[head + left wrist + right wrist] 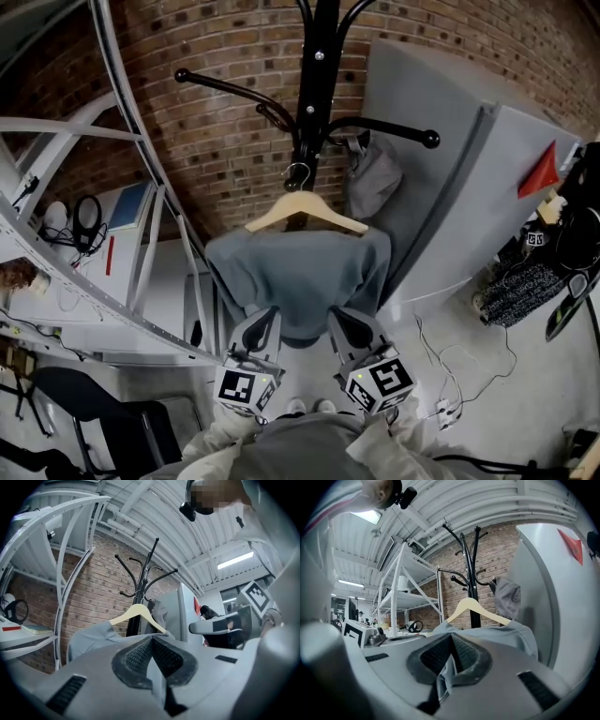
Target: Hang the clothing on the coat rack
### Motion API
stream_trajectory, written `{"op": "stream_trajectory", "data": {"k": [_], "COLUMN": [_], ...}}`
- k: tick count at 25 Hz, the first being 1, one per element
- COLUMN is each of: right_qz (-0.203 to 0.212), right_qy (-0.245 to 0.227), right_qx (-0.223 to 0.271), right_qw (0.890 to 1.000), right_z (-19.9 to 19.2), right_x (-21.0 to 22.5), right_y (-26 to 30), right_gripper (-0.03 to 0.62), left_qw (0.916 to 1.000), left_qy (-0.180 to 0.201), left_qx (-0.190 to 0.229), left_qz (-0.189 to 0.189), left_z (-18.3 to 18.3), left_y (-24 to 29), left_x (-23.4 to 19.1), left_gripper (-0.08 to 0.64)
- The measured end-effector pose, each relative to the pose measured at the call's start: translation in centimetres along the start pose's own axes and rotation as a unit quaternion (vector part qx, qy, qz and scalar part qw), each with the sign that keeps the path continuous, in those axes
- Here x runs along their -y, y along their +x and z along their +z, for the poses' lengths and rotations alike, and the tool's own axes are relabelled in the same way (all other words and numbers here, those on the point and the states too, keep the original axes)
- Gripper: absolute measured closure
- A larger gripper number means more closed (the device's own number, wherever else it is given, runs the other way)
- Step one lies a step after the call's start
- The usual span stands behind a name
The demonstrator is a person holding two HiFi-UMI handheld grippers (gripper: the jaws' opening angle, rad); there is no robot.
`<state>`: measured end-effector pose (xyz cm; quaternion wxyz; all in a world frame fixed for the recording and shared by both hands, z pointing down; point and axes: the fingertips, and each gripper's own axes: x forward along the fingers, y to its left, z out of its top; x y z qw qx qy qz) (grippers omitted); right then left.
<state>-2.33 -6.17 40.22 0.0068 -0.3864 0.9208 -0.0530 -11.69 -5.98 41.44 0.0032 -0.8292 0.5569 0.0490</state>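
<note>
Ok so, left to right: a white shelf (56,131) sits off to the left of the left claw (265,317). That claw is pinched tight on the bottom hem of the shirt (300,267), with a thin strip of grey cloth squeezed between its pads. The shirt runs up and away from both claws to the hanger (305,208). The hanger is straight ahead of them and higher, with its hook right at the pole of the rack (314,84). It looks hooked on to me, but I can't tell which prong has it. The right claw (342,317), just beside the left one, is clamped on the same hem, cloth bunched in its pads. Up and right of it a grey bundle (373,178) hangs off a rack arm, with a grey cabinet (450,187) beyond.

My read: the hanging is basically done and this is the tidy-up bit, hem pulled out toward the person. The next move would be letting both claws go gently, so the shirt drops flat without knocking the hanger off.

Count: two claws, one shirt, one hanger, one rack, one bundle, one shelf, one cabinet.
</note>
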Motion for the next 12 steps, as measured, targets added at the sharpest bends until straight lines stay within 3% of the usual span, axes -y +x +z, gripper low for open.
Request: {"op": "stream_trajectory", "data": {"k": [12], "right_qz": [0.013], "right_qy": [0.007], "right_qx": [0.003], "right_qw": [1.000], "right_z": [-0.09], "right_x": [0.08], "right_y": [-0.28], "right_gripper": [0.569], "left_qw": [0.9999], "left_qy": [0.006], "left_qx": [-0.011], "left_qz": [0.009], "left_z": [-0.07], "left_y": [0.06], "left_x": [0.47], "left_gripper": [0.552]}}
